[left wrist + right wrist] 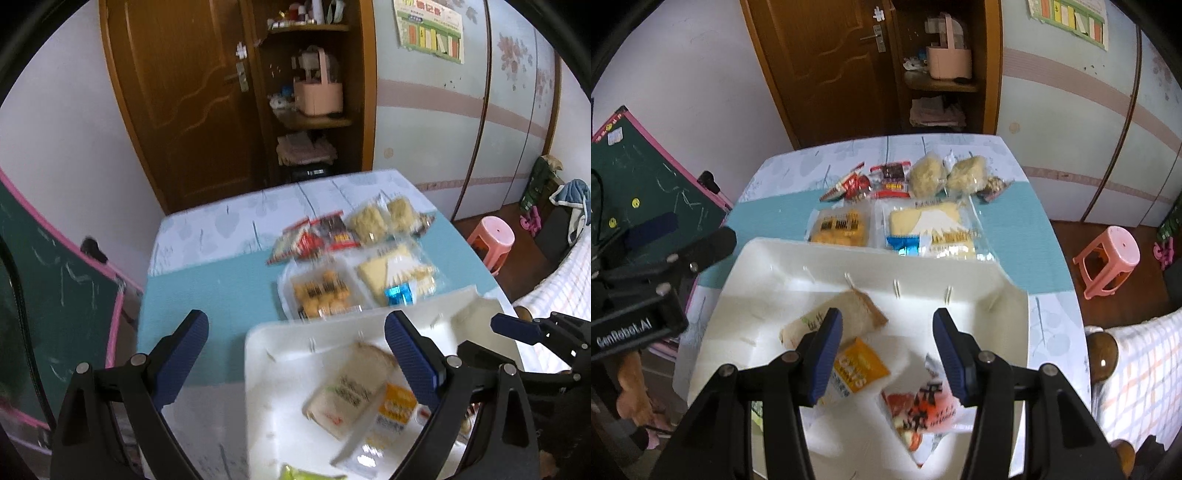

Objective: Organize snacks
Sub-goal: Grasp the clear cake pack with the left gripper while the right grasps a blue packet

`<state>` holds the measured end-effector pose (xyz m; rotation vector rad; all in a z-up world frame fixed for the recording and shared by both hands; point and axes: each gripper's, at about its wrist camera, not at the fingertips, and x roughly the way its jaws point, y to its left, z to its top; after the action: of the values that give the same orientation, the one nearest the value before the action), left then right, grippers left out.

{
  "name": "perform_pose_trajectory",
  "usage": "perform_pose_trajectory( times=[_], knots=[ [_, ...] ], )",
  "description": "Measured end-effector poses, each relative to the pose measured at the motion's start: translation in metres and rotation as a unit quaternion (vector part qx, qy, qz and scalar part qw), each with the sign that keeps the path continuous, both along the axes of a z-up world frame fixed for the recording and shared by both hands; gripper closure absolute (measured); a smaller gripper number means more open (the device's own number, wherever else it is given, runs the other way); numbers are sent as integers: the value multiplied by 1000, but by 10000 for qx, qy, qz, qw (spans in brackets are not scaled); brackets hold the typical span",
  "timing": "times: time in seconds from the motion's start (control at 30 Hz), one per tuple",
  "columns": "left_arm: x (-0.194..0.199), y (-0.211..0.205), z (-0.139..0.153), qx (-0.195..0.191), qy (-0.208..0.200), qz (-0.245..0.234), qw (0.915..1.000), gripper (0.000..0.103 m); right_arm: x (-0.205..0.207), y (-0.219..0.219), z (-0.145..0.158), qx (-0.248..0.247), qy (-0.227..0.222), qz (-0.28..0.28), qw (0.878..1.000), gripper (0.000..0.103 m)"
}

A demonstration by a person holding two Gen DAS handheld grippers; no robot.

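A white box (280, 350) (768, 266) sits at the near edge of the table. It holds a tan bread pack (347, 391) (857, 314), an orange oats pack (393, 410) (858, 365) and a red-and-white snack bag (923, 410). Beyond it lie a yellow cake pack (321, 291) (840, 225), a white-and-blue cake pack (395, 275) (934, 225), red packets (317, 236) (886, 179) and pale noodle-like cakes (380, 218) (945, 173). My left gripper (295, 328) is open above the box's left rim. My right gripper (886, 328) is open and empty over the box.
The table (207, 280) (1015, 221) has a teal and white cloth. A green chalkboard (646, 199) leans at the left. A pink stool (1108, 258) stands on the floor at the right. A wooden door and shelves (310, 110) are behind the table.
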<state>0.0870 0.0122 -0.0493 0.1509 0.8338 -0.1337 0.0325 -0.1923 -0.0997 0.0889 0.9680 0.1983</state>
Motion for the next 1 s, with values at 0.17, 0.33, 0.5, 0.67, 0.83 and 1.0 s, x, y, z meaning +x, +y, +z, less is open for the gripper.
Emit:
perform_pose_trajectory(
  times=[0.17, 0.33, 0.5, 0.67, 0.83, 1.0],
  knots=[
    [26, 7, 23, -110, -108, -45, 9999, 7, 21, -8, 18, -26, -188, -15, 9998, 52],
    [67, 10, 30, -43, -14, 13, 10000, 7, 58, -23, 26, 224, 13, 34, 9997, 51],
    [106, 7, 15, 139, 265, 6, 9996, 7, 96, -28, 15, 250, 434, 86, 9987, 50],
    [150, 2, -34, 201, 1172, -135, 9928, 7, 131, -22, -20, 468, 1174, 166, 9918, 50],
    [179, 1, -91, -215, 2328, -124, 9722, 7, 154, -14, -66, 745, 2134, 111, 9741, 50],
    [182, -3, -117, -330, 2645, -92, 9638, 7, 164, -4, -95, 464, 2521, 67, 9666, 50]
  ],
)
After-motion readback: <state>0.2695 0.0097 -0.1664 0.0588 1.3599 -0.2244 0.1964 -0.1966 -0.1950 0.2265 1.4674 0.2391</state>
